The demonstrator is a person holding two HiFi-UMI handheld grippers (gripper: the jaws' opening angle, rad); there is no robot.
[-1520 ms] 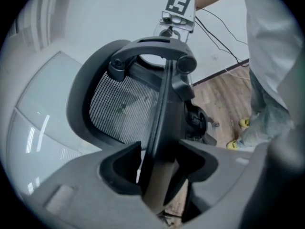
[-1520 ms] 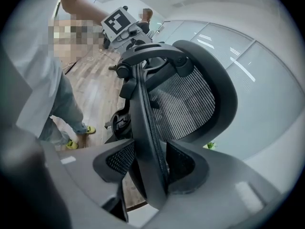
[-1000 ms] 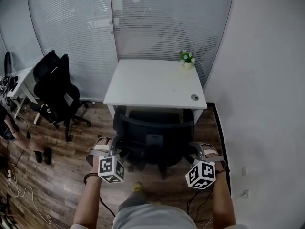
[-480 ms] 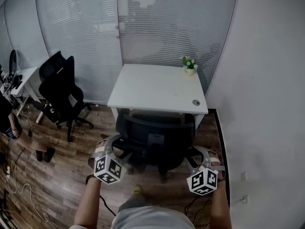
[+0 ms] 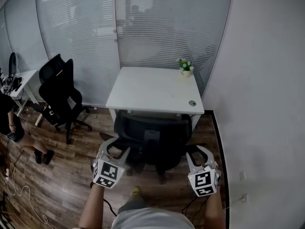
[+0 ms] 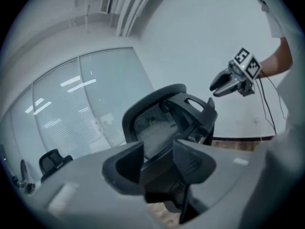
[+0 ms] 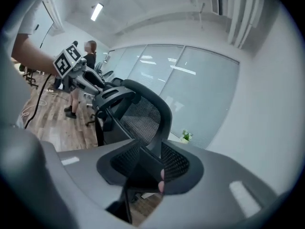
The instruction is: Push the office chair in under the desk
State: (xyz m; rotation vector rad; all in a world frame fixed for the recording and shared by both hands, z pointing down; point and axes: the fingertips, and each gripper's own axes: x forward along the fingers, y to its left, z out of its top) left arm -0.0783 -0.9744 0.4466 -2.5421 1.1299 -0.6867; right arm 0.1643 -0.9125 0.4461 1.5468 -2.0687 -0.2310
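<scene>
The black mesh office chair [image 5: 152, 138] stands with its seat partly under the white desk [image 5: 152, 89], its back towards me. My left gripper [image 5: 116, 150] hangs just off the chair's left armrest, my right gripper [image 5: 196, 154] off its right one. Both sets of jaws have just been closing but still stand apart, with nothing between the pads. In the left gripper view my left gripper [image 6: 157, 152] frames the chair back [image 6: 157, 123], and the right gripper [image 6: 228, 81] shows beyond. From the right gripper [image 7: 147, 165], the chair back [image 7: 143, 112] rises close ahead.
A small potted plant [image 5: 185, 67] and a round cable port [image 5: 192, 103] are on the desk. A second black chair [image 5: 59, 95] stands at the left by another desk [image 5: 21, 79]. A person [image 5: 12, 128] stands at the left edge. Cables [image 5: 19, 190] lie on the wood floor. A white wall runs along the right.
Both grippers have lifted away from the chair's armrests and rolled, and their jaws have narrowed. The chair stays where it was under the desk.
</scene>
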